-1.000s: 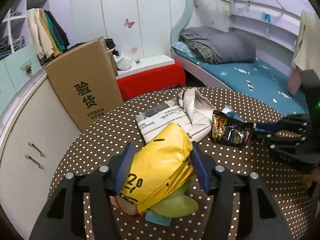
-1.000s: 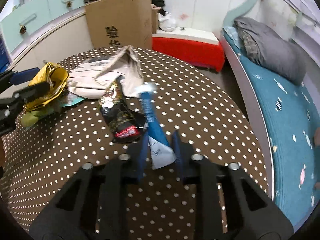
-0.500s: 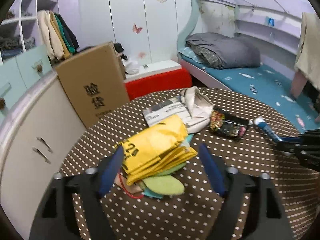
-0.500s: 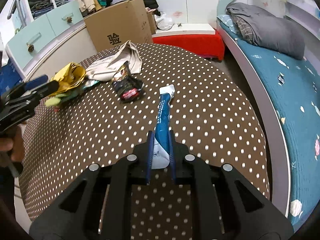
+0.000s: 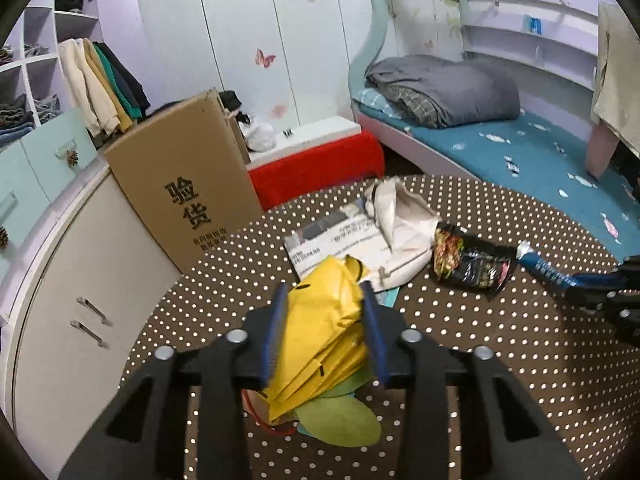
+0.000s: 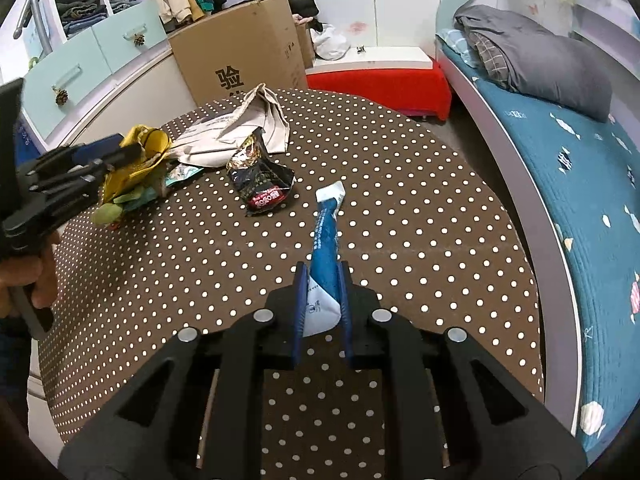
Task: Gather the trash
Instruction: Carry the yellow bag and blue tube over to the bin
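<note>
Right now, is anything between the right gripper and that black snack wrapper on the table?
Only the blue wrapper that the right gripper is shut on; it points toward the black snack wrapper. Otherwise just bare dotted tablecloth.

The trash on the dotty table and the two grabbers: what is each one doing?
left gripper: just closed on the yellow bag
yellow bag: crumpled, squeezed
right gripper: shut on blue wrapper
blue wrapper: held, twisted
black snack packet: lying loose
newspaper: flat, partly covered

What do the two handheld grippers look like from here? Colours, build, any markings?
Both match: the left gripper and right gripper have matte black angular frames with cut-out struts, round silver bolt heads at the pivots, and flat blue pads lining the jaws. No cables or markings show. No sleeve can be made out.
</note>
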